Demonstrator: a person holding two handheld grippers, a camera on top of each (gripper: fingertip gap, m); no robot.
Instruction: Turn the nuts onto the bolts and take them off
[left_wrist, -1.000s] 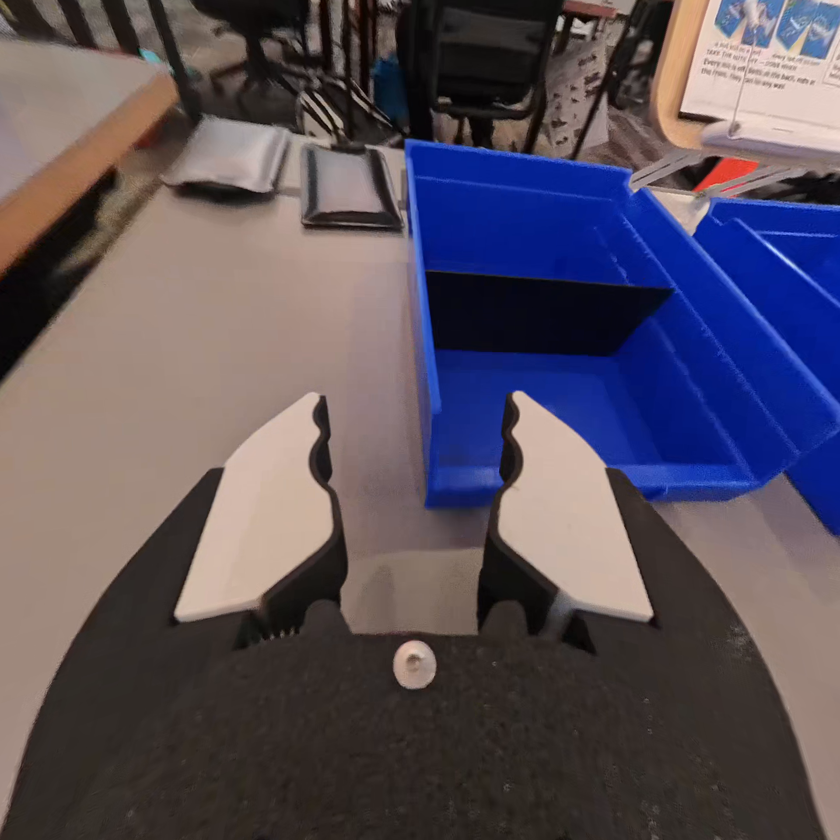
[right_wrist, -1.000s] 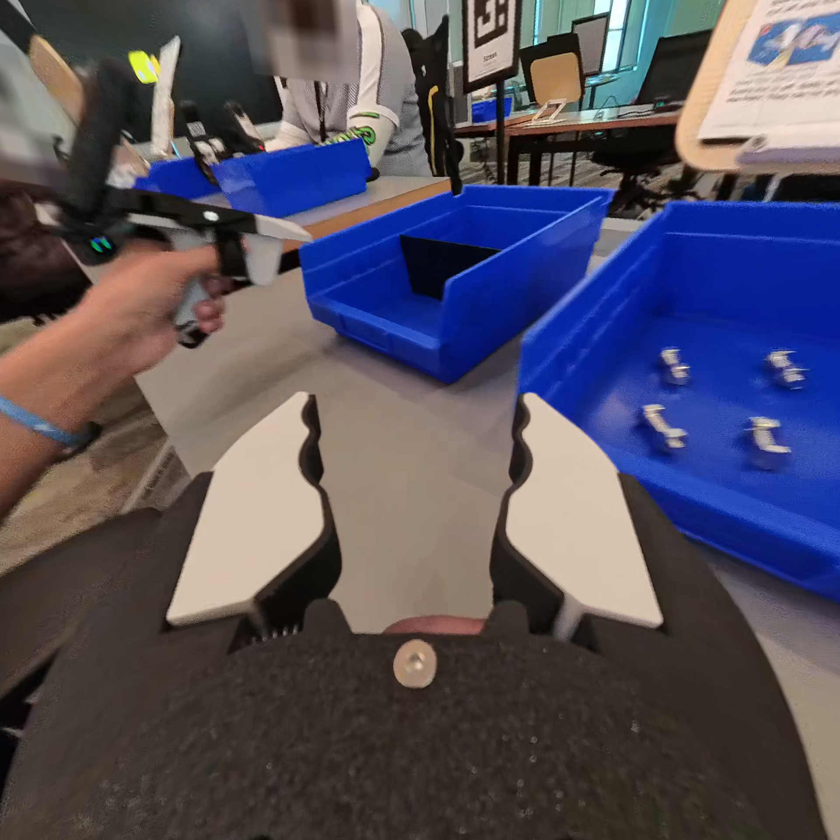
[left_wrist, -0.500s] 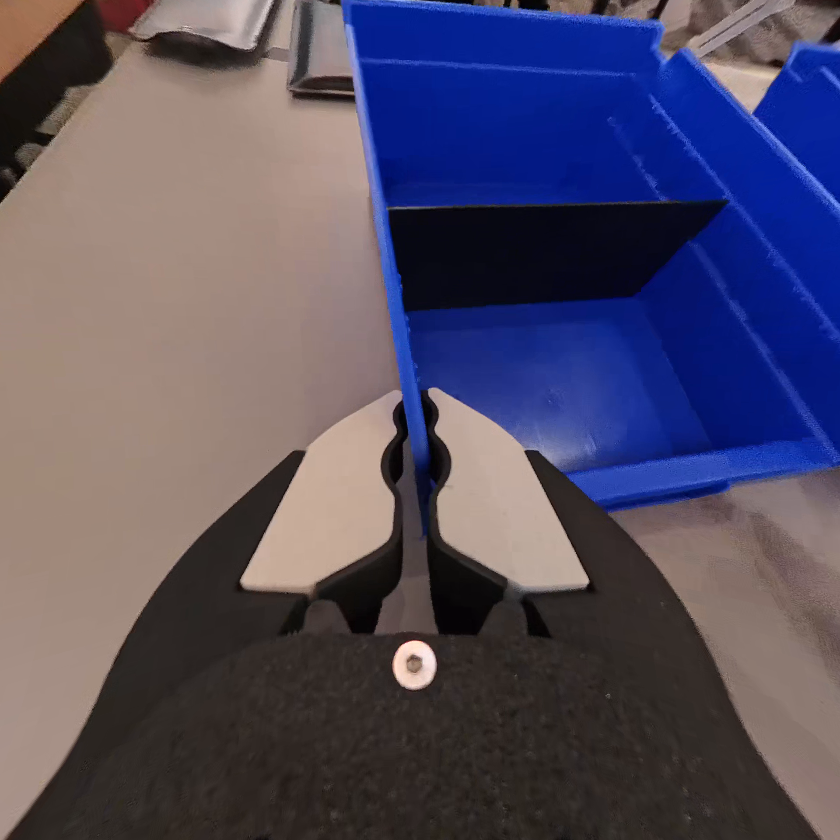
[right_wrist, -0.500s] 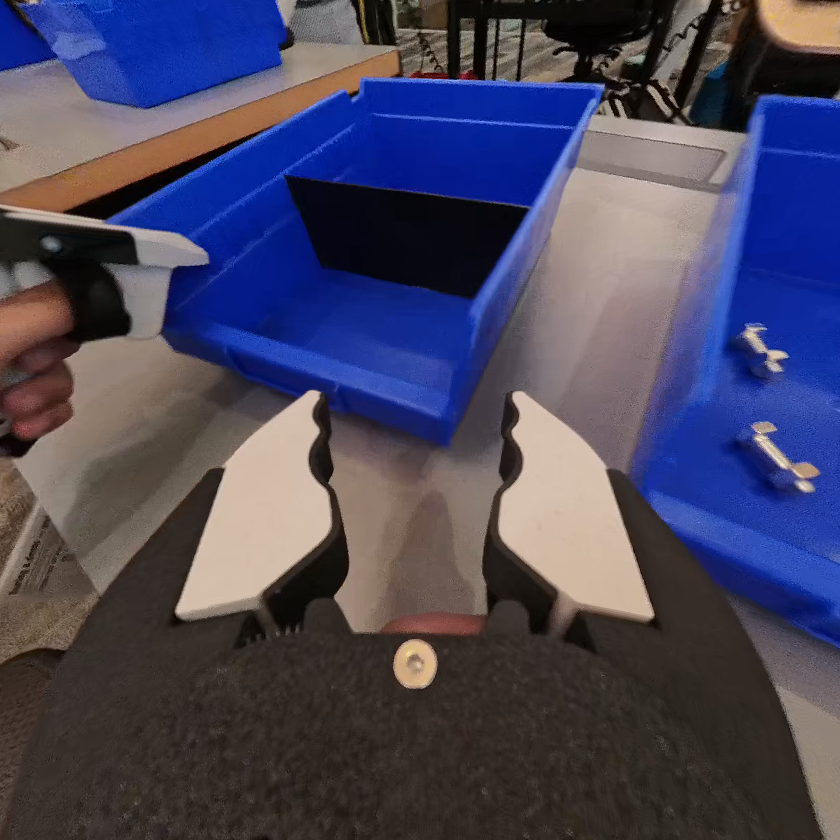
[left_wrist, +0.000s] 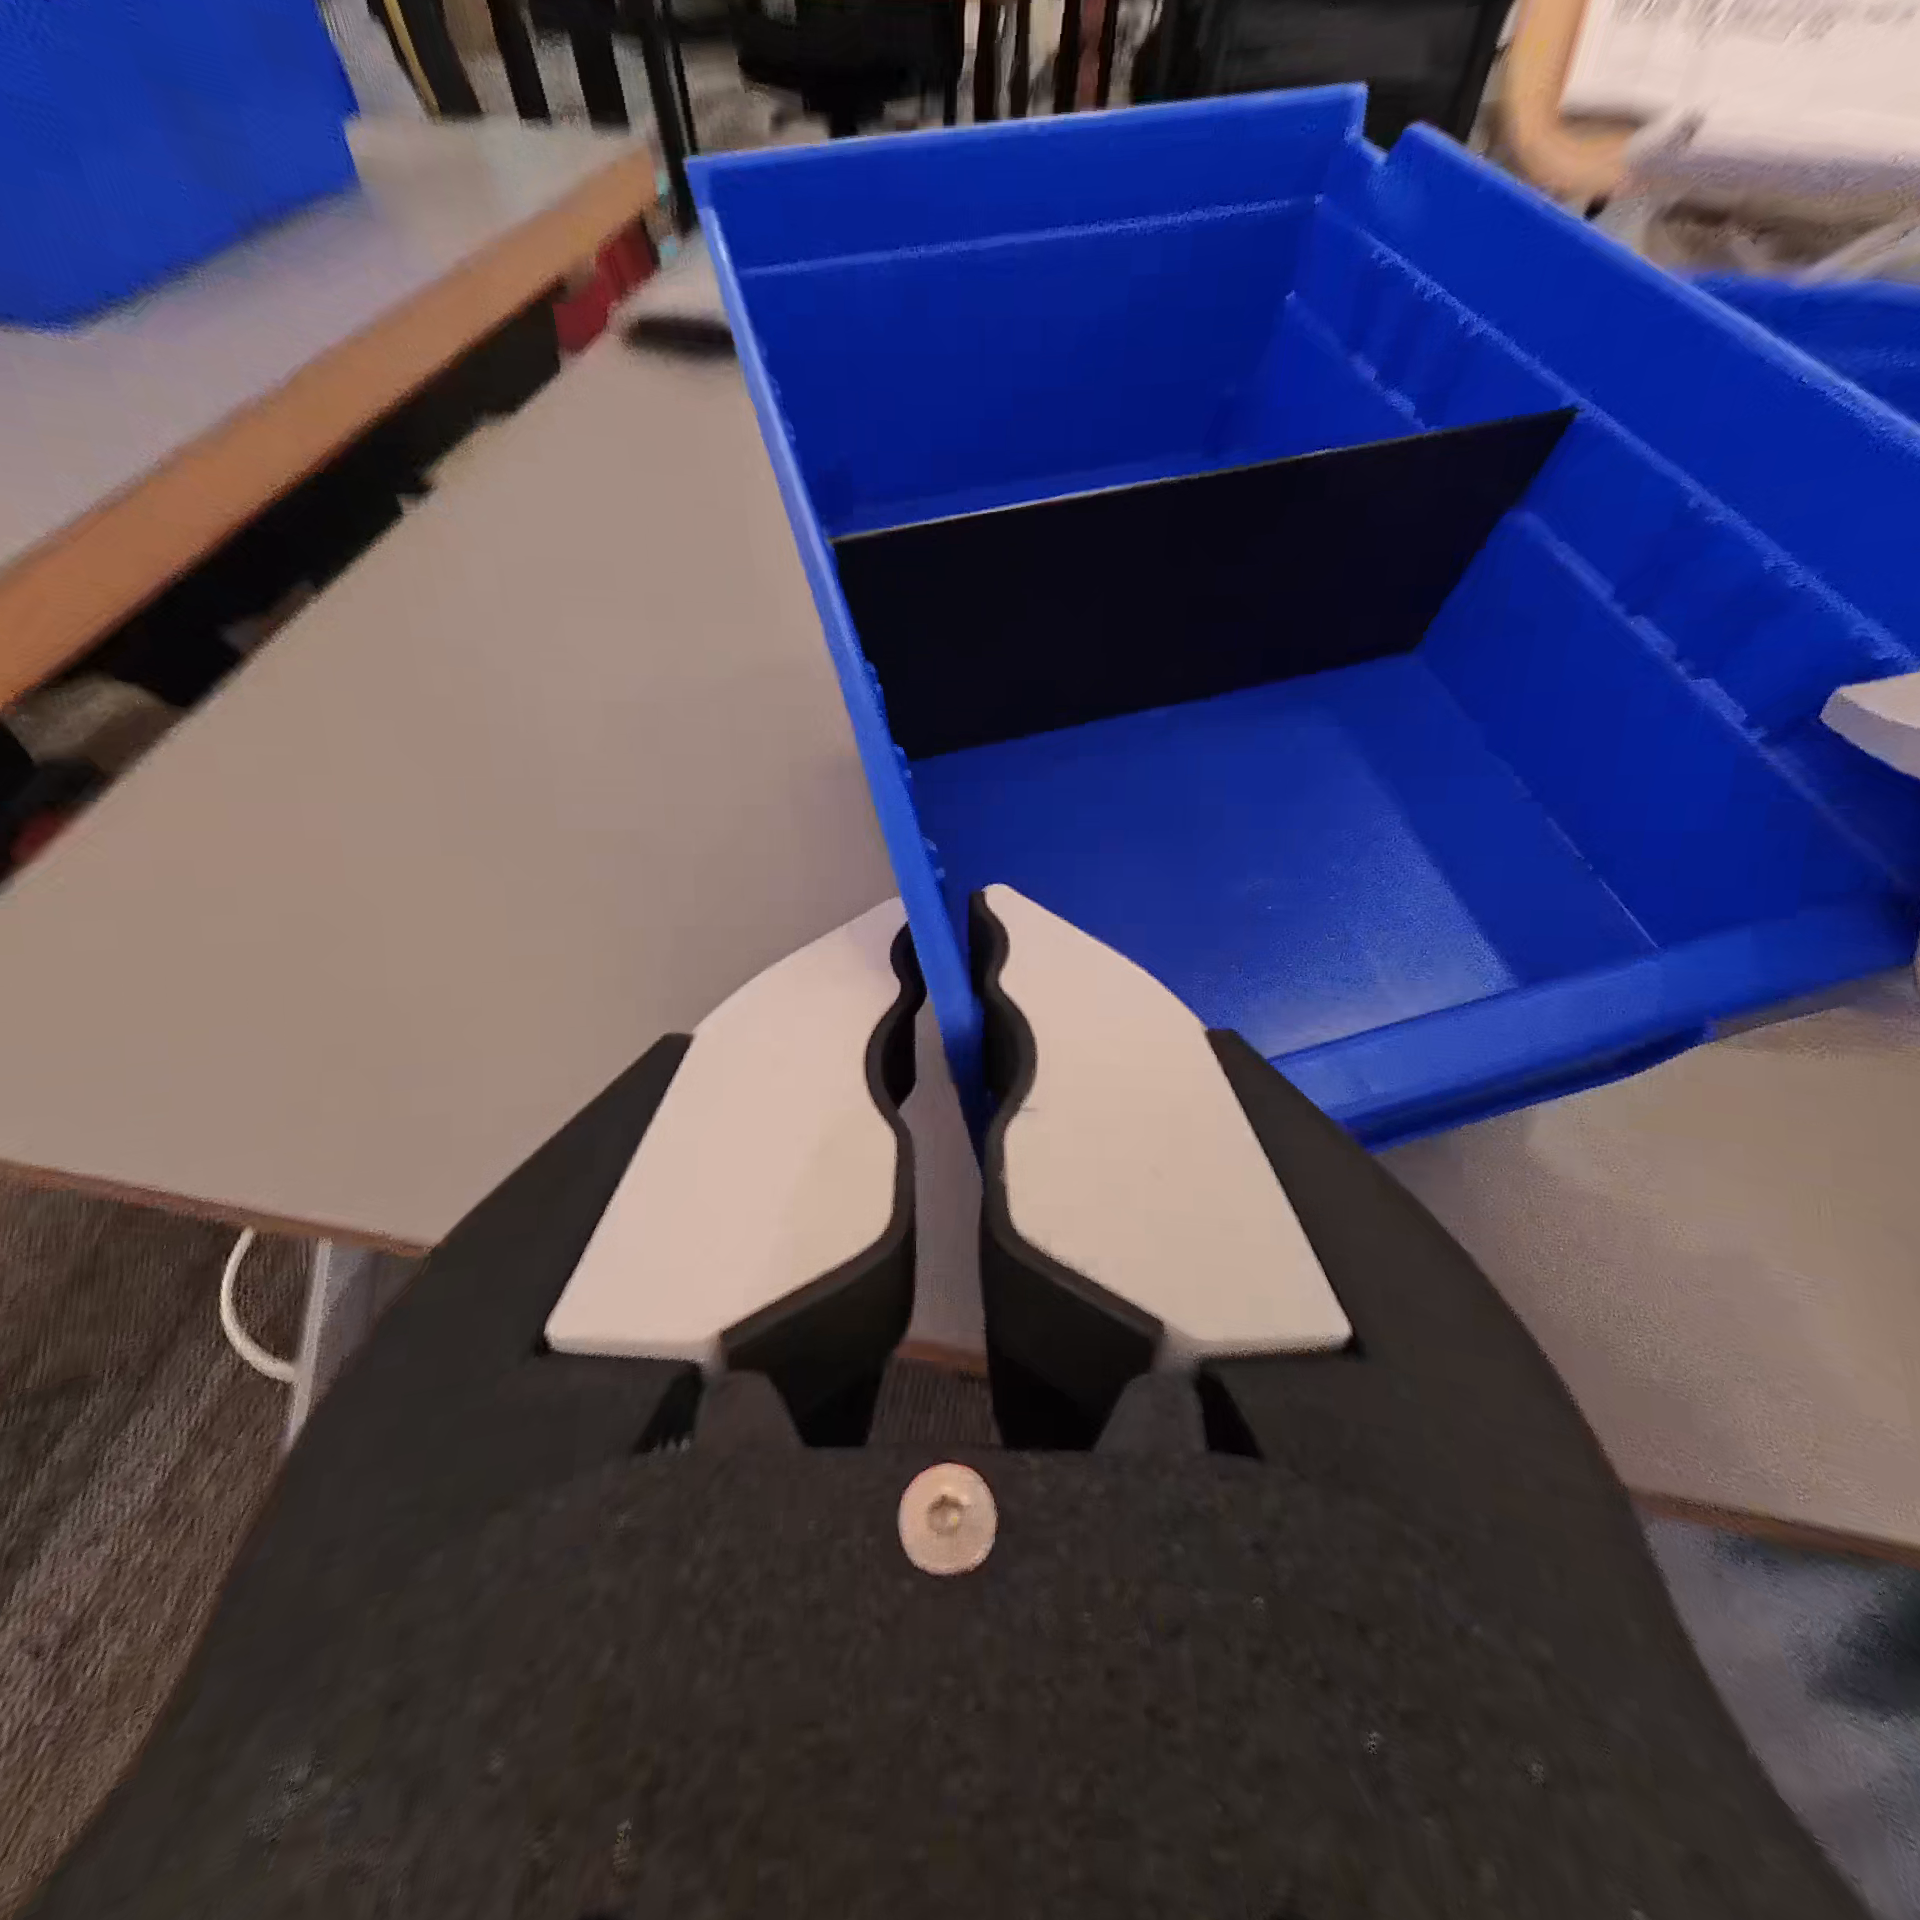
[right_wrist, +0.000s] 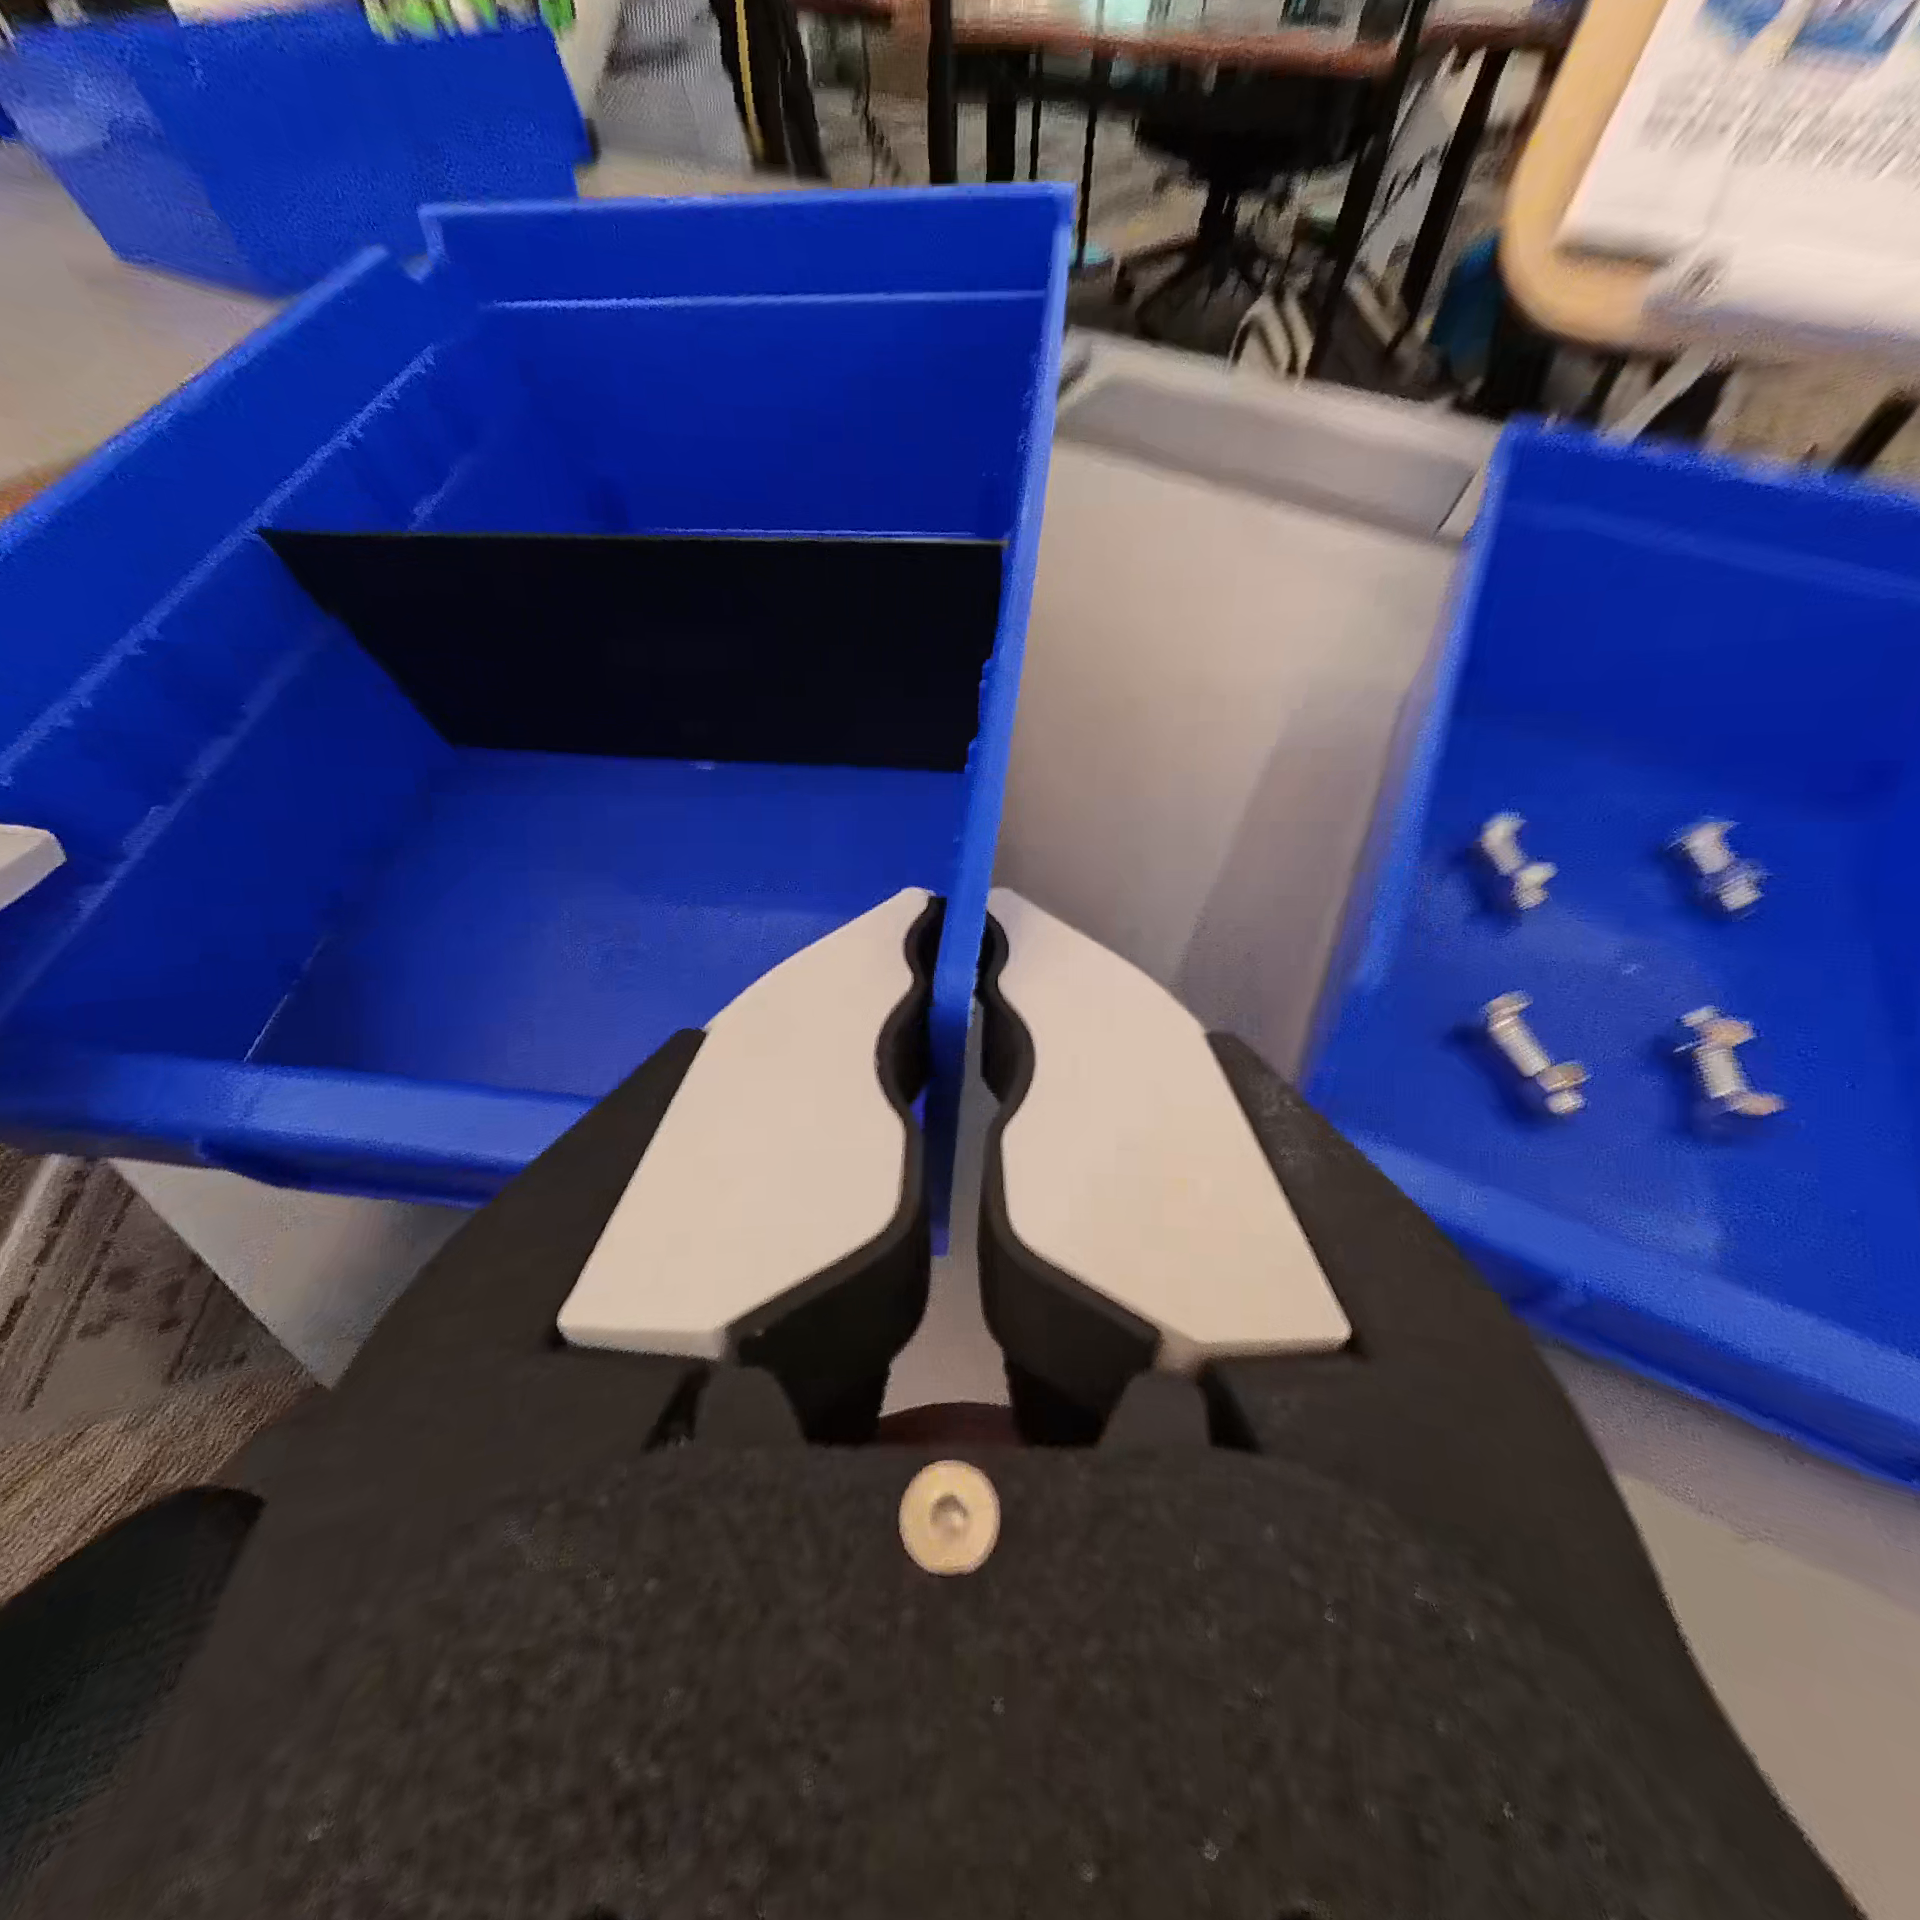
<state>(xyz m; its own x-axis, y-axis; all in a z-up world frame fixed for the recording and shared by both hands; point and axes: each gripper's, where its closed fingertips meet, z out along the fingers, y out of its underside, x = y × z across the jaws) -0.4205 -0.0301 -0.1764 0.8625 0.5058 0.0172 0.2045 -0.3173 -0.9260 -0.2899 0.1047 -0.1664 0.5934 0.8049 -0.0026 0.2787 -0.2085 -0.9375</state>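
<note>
Pinching the left side wall of a deep blue plastic bin (left_wrist: 1299, 260), the left gripper (left_wrist: 940, 914) has its white-faced fingers pressed against either face of that wall near the bin's front corner. Ahead and to its right, a black divider panel (left_wrist: 1143, 613) crosses the bin from wall to wall; both compartments show only bare blue floor. The bin stands on a grey tabletop (left_wrist: 468, 779) that spreads to this gripper's left.

The right gripper (right_wrist: 956, 914) likewise clamps the same bin's right side wall (right_wrist: 997, 727), one finger inside, one outside. Just beyond a strip of table to its right sits a second blue plastic bin (right_wrist: 1455, 779), well apart from the fingers, holding four silver bolts with nuts threaded on them (right_wrist: 1621, 966), lying in two rows on its floor.
</note>
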